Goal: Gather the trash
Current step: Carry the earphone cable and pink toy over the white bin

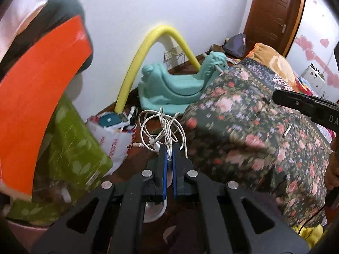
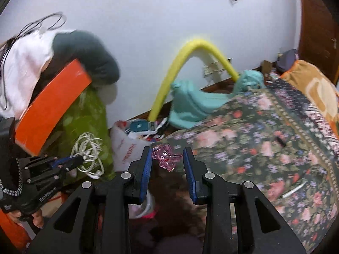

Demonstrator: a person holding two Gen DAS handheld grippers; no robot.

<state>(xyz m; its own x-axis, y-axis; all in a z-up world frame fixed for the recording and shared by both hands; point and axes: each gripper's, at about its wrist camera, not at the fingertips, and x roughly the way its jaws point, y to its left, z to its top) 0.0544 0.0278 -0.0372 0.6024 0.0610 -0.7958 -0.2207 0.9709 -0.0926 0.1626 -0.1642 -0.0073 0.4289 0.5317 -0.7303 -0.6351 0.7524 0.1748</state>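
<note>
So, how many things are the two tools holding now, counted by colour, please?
White: 1, the tangled cable pinched in the shut left tool.
Pink: 1, the clear pink toy figure between the fingers of the right tool.
Total: 2 things held.

The bed (image 1: 264,131) fills the right side. Left of it, by the wall, stands a rocking horse (image 1: 175,84), a foam tube (image 1: 148,48) arching behind it. A bag (image 1: 114,131) sits further left, beside a draped pile (image 1: 70,148).
</note>
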